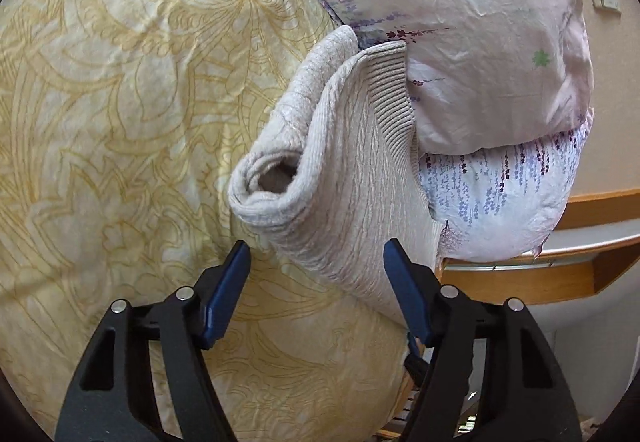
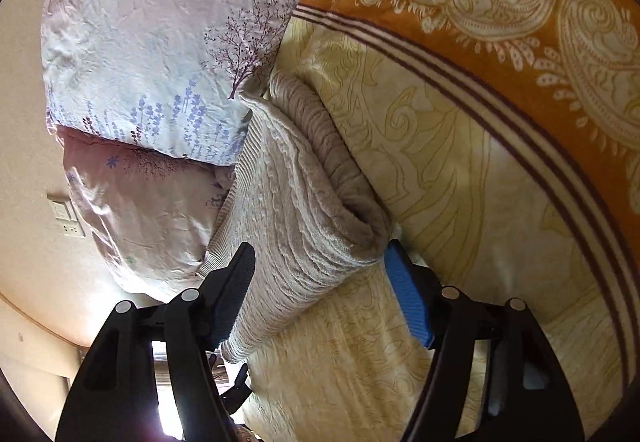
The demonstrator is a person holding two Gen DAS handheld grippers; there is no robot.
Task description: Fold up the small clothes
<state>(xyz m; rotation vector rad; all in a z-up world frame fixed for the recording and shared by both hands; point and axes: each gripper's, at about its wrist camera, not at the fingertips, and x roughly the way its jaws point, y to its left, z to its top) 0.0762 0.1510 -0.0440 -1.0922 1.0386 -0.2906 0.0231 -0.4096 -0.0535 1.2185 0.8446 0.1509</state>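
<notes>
Your left claw and right claw both gape wide and hold nothing, each straddling 1 end of the folded beige knit garment lying on the yellow bedspread beside the floral pillows, its long axis running straight ahead of both.

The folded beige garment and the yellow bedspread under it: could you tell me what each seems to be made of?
The folded beige garment looks like a soft knit, probably cotton or a blend: matte, with raised wavy ridges and a ribbed hem. The yellow bedspread looks like a smooth woven fabric with a slight sheen, crinkled, printed with ochre floral lines; the fibre cannot be told.
</notes>
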